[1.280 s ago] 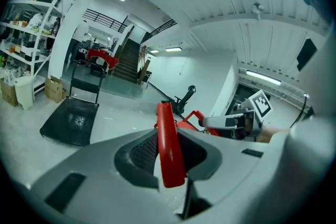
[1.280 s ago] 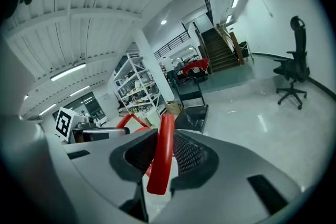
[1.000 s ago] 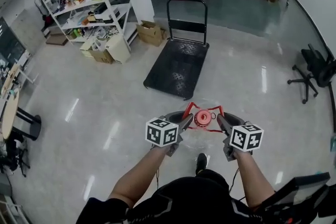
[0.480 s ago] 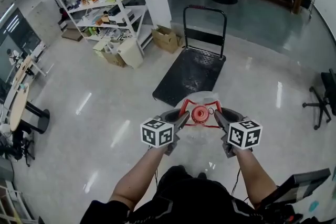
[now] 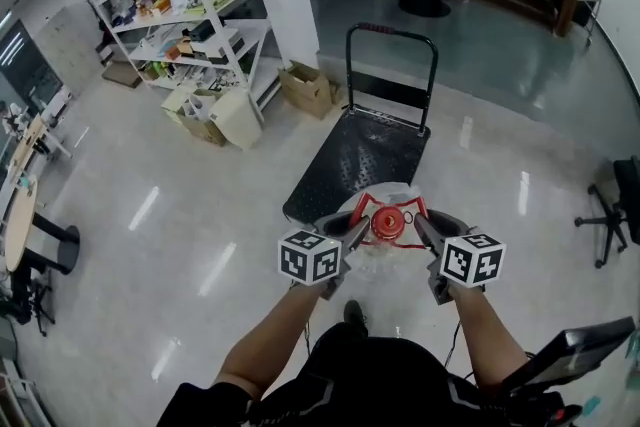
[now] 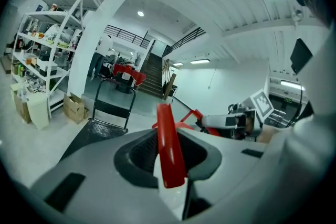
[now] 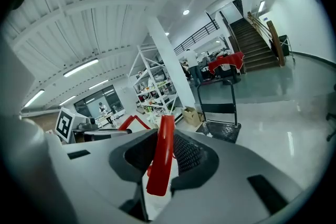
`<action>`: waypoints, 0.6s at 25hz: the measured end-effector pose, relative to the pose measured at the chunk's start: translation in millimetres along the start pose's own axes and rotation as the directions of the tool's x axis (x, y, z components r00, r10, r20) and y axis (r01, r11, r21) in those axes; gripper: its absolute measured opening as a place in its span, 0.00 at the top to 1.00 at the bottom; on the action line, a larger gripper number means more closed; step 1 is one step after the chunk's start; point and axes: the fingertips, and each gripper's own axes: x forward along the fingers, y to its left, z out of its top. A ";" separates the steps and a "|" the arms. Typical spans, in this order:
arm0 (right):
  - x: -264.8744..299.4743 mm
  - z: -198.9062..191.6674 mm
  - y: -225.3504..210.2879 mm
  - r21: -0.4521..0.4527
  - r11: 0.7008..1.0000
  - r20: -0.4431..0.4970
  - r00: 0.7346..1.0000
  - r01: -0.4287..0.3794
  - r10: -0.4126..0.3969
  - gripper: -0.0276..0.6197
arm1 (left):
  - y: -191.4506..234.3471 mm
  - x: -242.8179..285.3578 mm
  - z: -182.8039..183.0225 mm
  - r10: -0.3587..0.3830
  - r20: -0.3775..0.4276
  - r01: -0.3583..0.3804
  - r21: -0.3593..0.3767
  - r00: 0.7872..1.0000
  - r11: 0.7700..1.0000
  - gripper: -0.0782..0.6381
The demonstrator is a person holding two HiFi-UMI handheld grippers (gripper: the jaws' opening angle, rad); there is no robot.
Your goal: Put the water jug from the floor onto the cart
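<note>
While the left gripper (image 5: 352, 231) and right gripper (image 5: 424, 231) are keeping their jaws clamped on the red handle (image 5: 381, 203) of the water jug (image 5: 380, 255), the jug is riding off the floor (image 5: 190, 205) and closing on the cart (image 5: 355, 160), so set-down is approaching.

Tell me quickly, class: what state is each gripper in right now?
Left gripper: shut on the red handle of the water jug.
Right gripper: shut on the same red handle.

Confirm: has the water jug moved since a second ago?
Yes. The water jug has come forward to the cart; in the head view it now overlaps the cart's near edge, where floor showed between them before.
</note>
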 end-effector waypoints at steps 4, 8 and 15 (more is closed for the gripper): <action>55.4 24.9 -11.3 -0.003 1.000 0.004 1.000 0.013 -0.013 0.82 | 53.6 22.0 22.1 -0.014 0.009 0.015 -0.013 1.000 1.000 0.78; 102.3 48.4 -22.5 -0.002 1.000 -0.009 1.000 0.020 -0.020 0.82 | 97.0 40.5 46.4 -0.005 0.011 0.005 -0.024 1.000 1.000 0.78; 170.6 101.9 -57.6 0.003 1.000 -0.026 0.999 -0.022 0.022 0.82 | 155.3 83.8 101.4 0.045 0.012 -0.044 -0.038 0.999 0.998 0.78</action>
